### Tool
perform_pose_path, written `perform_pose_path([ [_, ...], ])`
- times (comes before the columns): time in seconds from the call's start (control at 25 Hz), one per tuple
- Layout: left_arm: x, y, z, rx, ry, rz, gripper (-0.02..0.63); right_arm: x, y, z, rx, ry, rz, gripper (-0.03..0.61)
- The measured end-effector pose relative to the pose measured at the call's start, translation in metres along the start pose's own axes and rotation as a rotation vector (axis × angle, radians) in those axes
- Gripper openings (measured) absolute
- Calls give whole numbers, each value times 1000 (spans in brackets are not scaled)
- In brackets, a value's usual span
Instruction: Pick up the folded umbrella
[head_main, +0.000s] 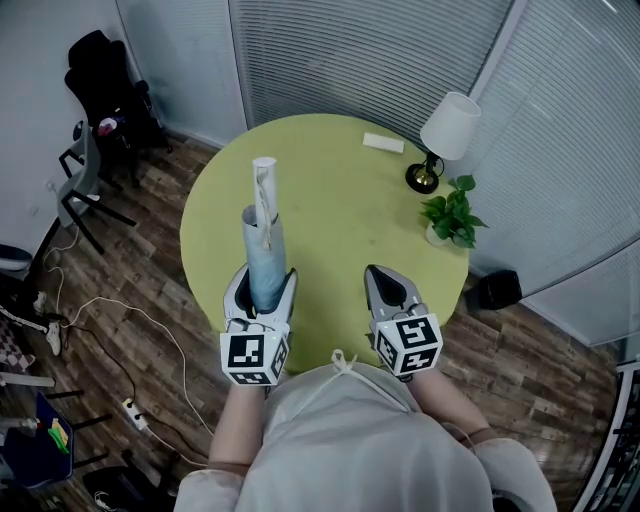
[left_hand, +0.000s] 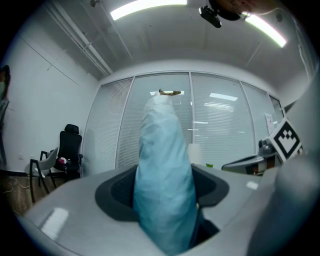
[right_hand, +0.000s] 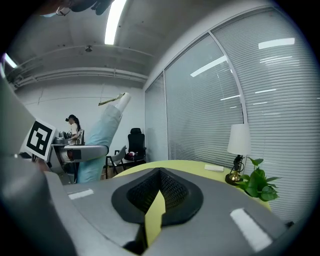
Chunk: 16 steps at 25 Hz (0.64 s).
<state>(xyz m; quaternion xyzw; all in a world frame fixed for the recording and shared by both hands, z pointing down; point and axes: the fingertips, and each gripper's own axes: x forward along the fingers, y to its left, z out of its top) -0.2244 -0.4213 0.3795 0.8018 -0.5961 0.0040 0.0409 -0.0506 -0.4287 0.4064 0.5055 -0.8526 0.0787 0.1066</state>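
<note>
The folded umbrella (head_main: 262, 250) is pale blue with a white handle end (head_main: 264, 185). It is lifted above the round yellow-green table (head_main: 330, 220) and points away from me. My left gripper (head_main: 265, 278) is shut on its lower part; in the left gripper view the blue fabric (left_hand: 162, 175) fills the space between the jaws (left_hand: 165, 205). My right gripper (head_main: 388, 282) hovers over the table's near edge, its jaws together with nothing in them (right_hand: 159, 192). The right gripper view also shows the umbrella (right_hand: 102, 140) off to its left.
A white-shaded lamp (head_main: 447, 135), a potted plant (head_main: 452, 215) and a small white box (head_main: 384, 143) stand at the table's far right. Black chairs (head_main: 100, 80) and floor cables (head_main: 120, 330) are at the left. A person (right_hand: 74, 127) sits far off.
</note>
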Motion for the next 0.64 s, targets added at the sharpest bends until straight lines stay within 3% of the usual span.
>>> perform_pose_path([
  [0.28, 3, 2, 1, 10, 5, 4, 291, 2, 5, 4, -55, -5, 0, -2],
  [0.64, 4, 3, -1, 11, 27, -12, 291, 7, 14, 9, -34, 4, 17, -2],
])
